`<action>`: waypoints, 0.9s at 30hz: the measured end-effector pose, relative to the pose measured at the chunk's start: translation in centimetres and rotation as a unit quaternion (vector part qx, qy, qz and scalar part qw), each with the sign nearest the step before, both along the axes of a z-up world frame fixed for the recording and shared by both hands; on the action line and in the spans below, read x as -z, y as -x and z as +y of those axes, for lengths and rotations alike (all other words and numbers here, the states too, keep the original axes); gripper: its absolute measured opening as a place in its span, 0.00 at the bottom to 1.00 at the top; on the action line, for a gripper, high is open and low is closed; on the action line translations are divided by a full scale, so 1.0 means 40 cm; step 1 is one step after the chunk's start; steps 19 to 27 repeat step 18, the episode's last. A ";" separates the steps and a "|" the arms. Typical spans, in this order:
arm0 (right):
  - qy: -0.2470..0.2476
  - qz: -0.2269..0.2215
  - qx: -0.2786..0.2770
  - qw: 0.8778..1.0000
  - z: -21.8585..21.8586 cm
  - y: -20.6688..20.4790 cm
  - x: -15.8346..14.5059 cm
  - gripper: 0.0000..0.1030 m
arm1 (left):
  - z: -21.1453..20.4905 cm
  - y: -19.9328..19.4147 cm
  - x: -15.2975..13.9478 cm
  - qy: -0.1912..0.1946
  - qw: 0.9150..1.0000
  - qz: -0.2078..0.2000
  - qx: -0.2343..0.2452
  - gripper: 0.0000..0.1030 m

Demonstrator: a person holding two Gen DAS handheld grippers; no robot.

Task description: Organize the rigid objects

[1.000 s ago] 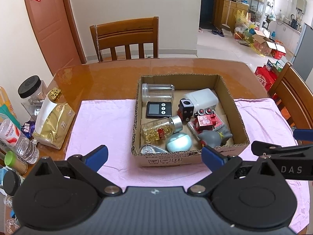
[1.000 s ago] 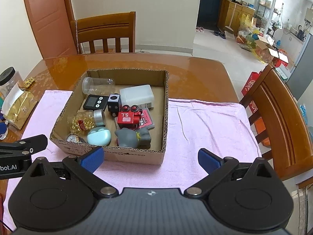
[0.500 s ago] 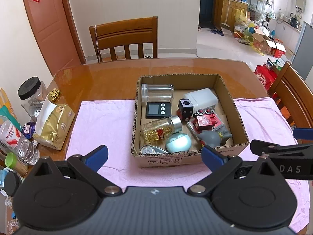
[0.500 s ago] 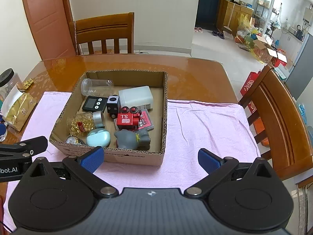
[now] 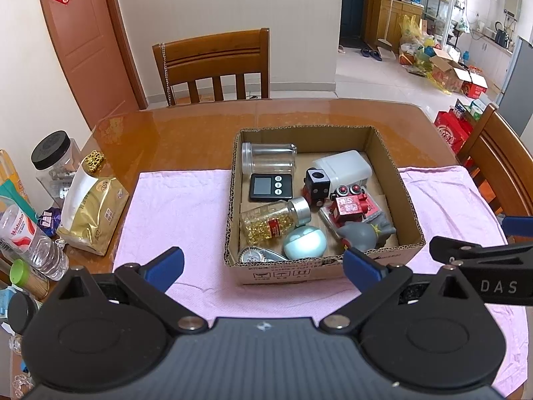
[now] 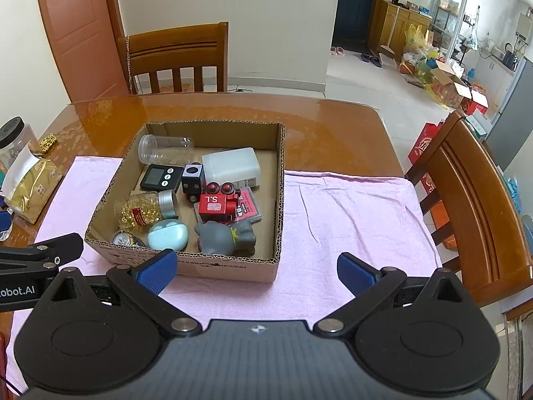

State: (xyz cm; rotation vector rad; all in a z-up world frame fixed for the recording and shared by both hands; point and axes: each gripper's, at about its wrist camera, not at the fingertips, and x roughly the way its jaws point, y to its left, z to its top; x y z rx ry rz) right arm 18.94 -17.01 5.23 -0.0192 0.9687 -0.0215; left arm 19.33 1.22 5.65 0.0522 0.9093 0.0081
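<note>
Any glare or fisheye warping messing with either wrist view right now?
Left wrist view: window glare on the glossy brown wooden table, door frame bowed by the lens, brown cardboard box sharp. Right wrist view: same table sheen beyond the box, edges curved, contents clear.

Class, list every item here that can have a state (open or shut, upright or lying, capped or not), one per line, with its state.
Brown cardboard box: open-topped, on the pink cloth.
Clear plastic jar: lying on its side, no lid visible.
Glass bottle of gold capsules: lying down, silver cap on.
Black digital timer: lying face up, screen blank.
Black-lidded clear jar: upright, lidded.
Left gripper: open, empty.
Right gripper: open, empty.
</note>
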 end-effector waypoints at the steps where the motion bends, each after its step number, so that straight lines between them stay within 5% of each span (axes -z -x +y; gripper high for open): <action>1: 0.000 -0.001 0.000 1.000 0.000 0.001 -0.001 1.00 | 0.000 0.000 0.000 0.000 1.000 0.000 0.000 0.98; 27: 0.001 -0.003 0.000 1.000 0.004 0.017 -0.010 1.00 | 0.001 0.009 -0.006 0.001 1.000 -0.004 0.000 0.98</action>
